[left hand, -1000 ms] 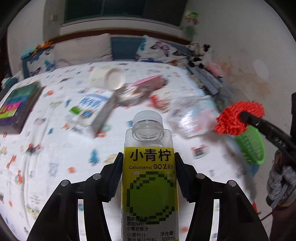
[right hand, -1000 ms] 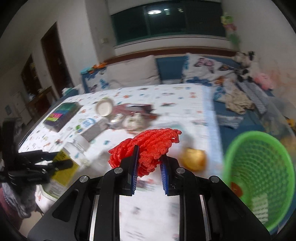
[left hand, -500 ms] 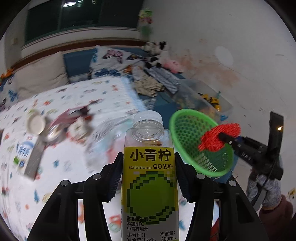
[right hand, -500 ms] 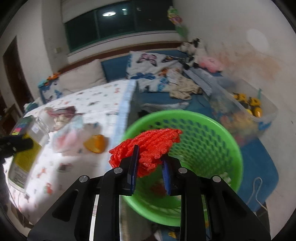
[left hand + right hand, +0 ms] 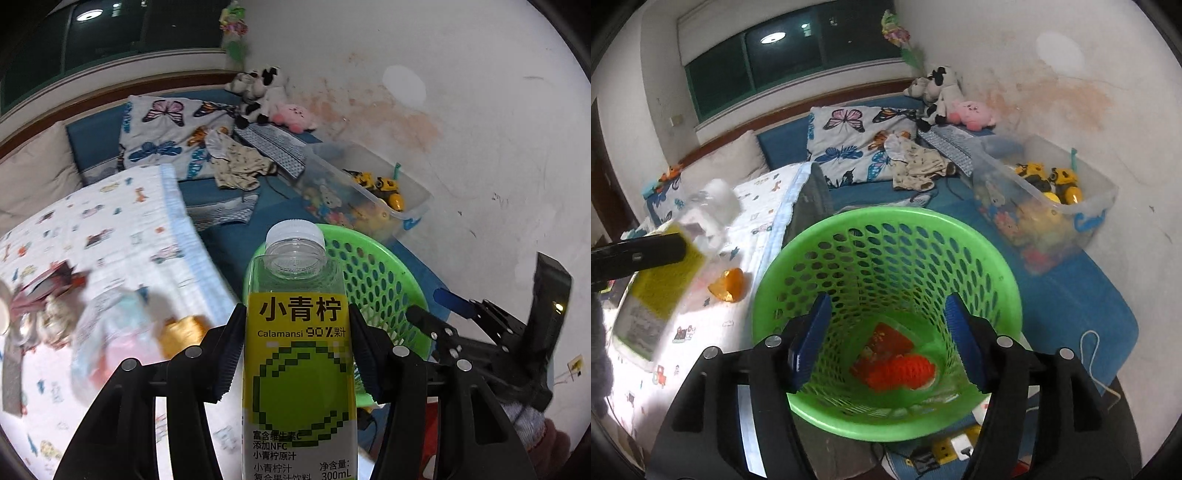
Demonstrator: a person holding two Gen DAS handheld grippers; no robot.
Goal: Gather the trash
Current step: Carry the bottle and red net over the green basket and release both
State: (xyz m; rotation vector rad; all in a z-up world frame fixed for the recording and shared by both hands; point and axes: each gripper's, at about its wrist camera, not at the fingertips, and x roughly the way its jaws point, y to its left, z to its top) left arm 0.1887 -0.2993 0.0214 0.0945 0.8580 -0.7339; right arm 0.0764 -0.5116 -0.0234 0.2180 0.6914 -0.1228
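Observation:
My left gripper (image 5: 295,350) is shut on an empty Calamansi juice bottle (image 5: 297,332) with a yellow-green label and white cap, held upright near the green mesh basket (image 5: 384,280). My right gripper (image 5: 886,339) is open and empty right above the green basket (image 5: 886,236). The red foam net (image 5: 905,371) lies at the bottom of the basket with other red trash. In the right wrist view the bottle (image 5: 661,280) and left gripper appear blurred at the left. The right gripper (image 5: 443,306) shows at the right of the left wrist view.
The bed with a patterned sheet (image 5: 110,236) holds an orange wrapper (image 5: 727,284), a clear plastic bag (image 5: 107,332) and other litter. A clear toy bin (image 5: 1045,206) stands by the wall. A power strip (image 5: 945,446) lies on the floor below the basket.
My right gripper opened and the red foam net dropped into the basket. My left gripper swung further right with the bottle, closer to the basket.

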